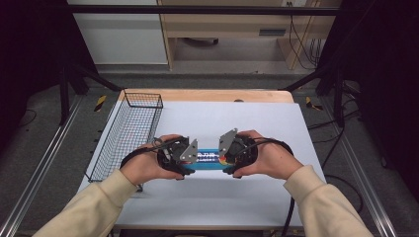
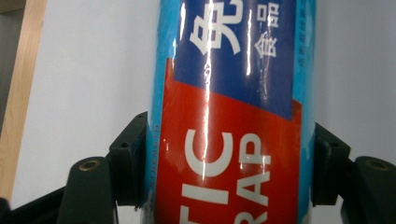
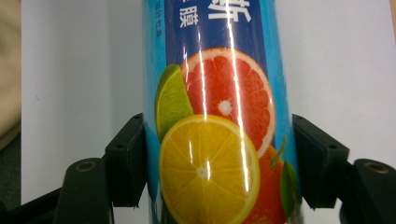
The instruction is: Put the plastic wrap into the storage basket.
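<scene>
A blue plastic-wrap roll (image 1: 208,160), glossy, printed with citrus slices and a red label panel, lies level across the white bench (image 1: 237,123), clamped at both ends.

From above, my hands and the two grippers cover both ends of the blue roll (image 1: 207,159), so I see just its middle, and its print is too small to read there. In my left gripper view the lettering on the roll is cut off at the top and bottom edges. In my right gripper view the fruit picture runs off the bottom edge.
</scene>
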`<control>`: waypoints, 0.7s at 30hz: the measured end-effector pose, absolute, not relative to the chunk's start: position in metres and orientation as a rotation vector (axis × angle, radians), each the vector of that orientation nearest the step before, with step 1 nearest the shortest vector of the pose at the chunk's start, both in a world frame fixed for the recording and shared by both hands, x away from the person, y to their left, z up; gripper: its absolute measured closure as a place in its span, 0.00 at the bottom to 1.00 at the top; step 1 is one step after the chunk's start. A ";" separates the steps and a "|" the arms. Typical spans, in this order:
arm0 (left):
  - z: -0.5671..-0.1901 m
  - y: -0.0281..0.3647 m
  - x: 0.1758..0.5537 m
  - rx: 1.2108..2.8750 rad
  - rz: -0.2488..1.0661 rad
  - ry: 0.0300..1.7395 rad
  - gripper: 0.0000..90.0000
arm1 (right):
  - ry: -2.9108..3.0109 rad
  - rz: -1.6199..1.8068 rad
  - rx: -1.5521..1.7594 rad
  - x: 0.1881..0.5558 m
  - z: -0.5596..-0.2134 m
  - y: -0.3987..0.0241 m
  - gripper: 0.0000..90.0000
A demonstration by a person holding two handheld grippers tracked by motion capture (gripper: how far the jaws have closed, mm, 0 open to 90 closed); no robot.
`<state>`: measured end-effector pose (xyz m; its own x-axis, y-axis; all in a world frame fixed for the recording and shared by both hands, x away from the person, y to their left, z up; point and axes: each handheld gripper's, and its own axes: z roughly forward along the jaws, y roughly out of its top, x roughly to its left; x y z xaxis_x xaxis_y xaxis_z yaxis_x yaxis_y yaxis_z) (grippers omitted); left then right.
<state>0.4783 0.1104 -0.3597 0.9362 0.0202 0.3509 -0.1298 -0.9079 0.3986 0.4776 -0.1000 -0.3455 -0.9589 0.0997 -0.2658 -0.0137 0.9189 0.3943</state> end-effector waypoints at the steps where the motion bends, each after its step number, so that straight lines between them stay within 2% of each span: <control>1: -0.359 0.110 0.478 2.667 0.496 -0.078 0.35 | 2.796 0.576 0.063 0.477 -0.345 -0.100 0.34; 7: -0.359 0.109 0.474 2.662 0.515 -0.077 0.35 | 2.783 0.580 0.043 0.477 -0.345 -0.101 0.34; 10: -0.360 0.109 0.474 2.662 0.522 -0.063 0.35 | 2.777 0.558 0.036 0.475 -0.345 -0.102 0.14; 12: -0.360 0.110 0.475 2.658 0.526 -0.060 0.35 | 2.747 0.568 0.055 0.473 -0.341 -0.107 0.07; 21: -0.358 0.125 0.481 2.658 0.552 0.022 0.35 | 2.526 0.694 0.204 0.451 -0.318 -0.172 0.06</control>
